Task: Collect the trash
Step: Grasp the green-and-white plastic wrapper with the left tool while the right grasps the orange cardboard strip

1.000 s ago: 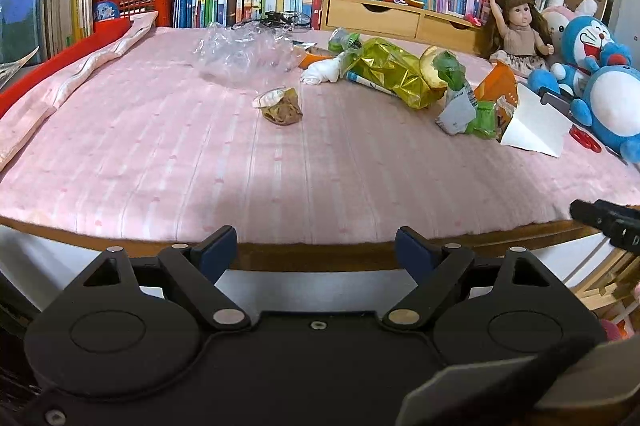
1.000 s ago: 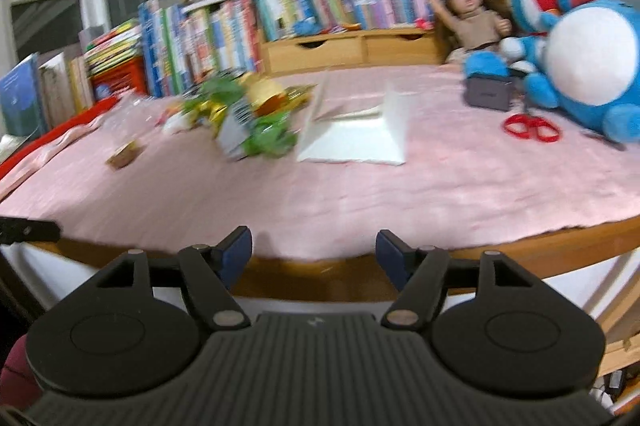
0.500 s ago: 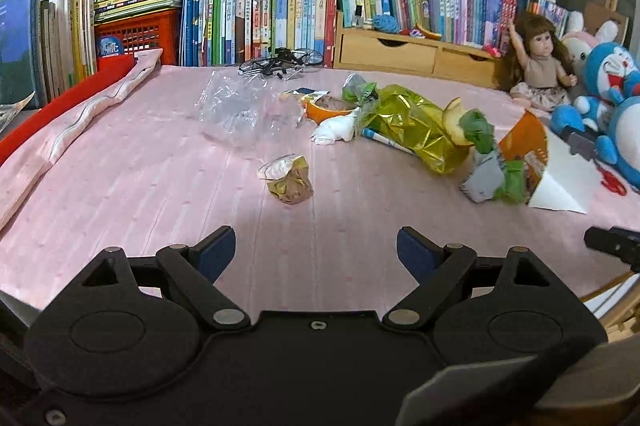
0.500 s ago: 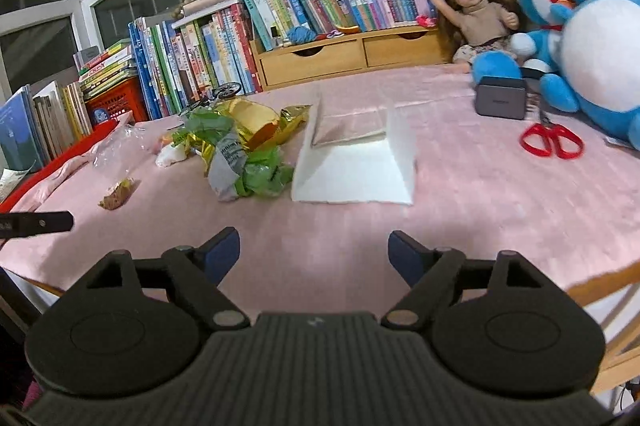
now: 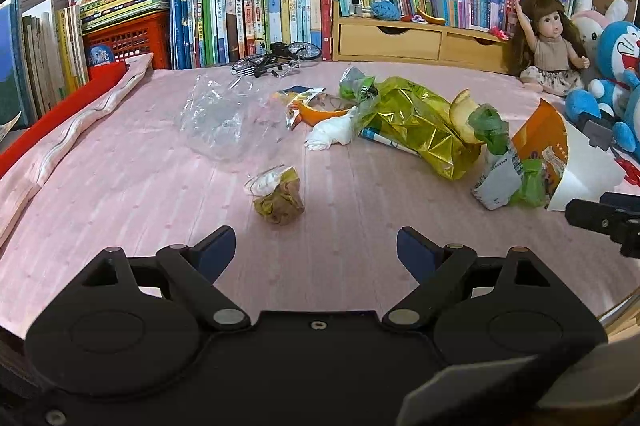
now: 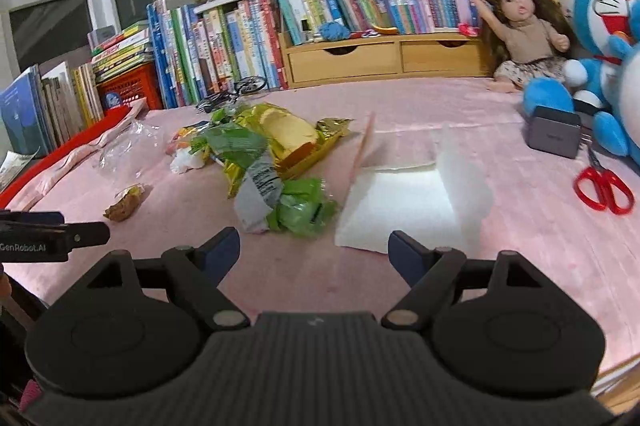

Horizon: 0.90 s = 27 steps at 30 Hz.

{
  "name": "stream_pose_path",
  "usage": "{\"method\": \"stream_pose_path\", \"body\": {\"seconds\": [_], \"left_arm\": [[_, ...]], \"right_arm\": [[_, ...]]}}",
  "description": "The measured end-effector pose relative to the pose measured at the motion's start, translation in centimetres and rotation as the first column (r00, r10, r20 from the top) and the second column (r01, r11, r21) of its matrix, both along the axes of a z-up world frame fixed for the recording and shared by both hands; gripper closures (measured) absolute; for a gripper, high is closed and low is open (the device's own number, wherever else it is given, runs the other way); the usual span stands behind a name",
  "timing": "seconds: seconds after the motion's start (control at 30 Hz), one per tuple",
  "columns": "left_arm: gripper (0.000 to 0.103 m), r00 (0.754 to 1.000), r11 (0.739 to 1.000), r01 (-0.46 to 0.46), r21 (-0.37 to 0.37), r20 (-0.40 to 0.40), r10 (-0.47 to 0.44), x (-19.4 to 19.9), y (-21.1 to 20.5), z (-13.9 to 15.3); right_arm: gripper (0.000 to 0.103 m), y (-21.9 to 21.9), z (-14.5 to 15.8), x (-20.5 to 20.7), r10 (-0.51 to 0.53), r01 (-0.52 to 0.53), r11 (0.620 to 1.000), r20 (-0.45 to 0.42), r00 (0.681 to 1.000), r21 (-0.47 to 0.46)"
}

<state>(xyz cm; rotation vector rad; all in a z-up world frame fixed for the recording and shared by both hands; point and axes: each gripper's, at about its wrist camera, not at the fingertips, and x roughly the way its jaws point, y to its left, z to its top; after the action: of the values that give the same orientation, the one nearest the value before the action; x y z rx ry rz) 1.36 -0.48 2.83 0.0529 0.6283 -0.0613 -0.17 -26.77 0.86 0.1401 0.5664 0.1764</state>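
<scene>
Both hand-held grippers have come forward over the bench (image 5: pixel 120 185) since a second ago: its wooden front edge, then in plain sight below the pink cloth, is now out of view, and the litter sits closer and lower in each picture.

Largest of the trash is the gold foil bag (image 5: pixel 416 121), lying mid-bench with a green wrapper (image 6: pixel 300 209) and a grey-and-white packet (image 6: pixel 260 193) against its near end. A white paper sheet (image 6: pixel 400 205) lies just right of those. A clear plastic bag (image 5: pixel 216 121) lies flat to the left, a white tissue wad (image 5: pixel 332 135) beside the foil bag, and smallest, a crumpled brown-and-yellow wrapper (image 5: pixel 278 199) sits alone nearest the left hand-held gripper (image 5: pixel 316 250).

That gripper's jaws stand wide with nothing between them. The right hand-held gripper (image 6: pixel 314 250) is likewise wide and empty, just short of the green wrapper and the paper.

Risks, as I judge them: the light wrappers may skid or be pushed ahead on the cloth, not caught; the fingers may pinch the cloth itself; the clear bag is hard to see and thin to grip. Red scissors (image 6: pixel 604 189) and a grey charger (image 6: pixel 554 137) near the plush toys are not trash and could be taken by mistake.
</scene>
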Motion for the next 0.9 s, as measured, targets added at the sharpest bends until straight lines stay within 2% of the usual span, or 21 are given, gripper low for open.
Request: {"method": "stream_pose_path", "body": {"seconds": [0.63, 0.9], "left_arm": [[0.016, 0.999, 0.999, 0.037, -0.039, -0.029, -0.038, 3.8, -2.0, -0.5], [0.016, 0.999, 0.999, 0.038, -0.024, -0.031, -0.038, 5.0, -3.0, -0.8]], "right_arm": [[0.014, 1.4, -0.4, 2.8, 0.009, -0.01, 1.0, -0.033, 0.999, -0.014], [0.014, 1.4, -0.5, 3.1, 0.012, -0.013, 1.0, -0.038, 0.999, -0.019]]}}
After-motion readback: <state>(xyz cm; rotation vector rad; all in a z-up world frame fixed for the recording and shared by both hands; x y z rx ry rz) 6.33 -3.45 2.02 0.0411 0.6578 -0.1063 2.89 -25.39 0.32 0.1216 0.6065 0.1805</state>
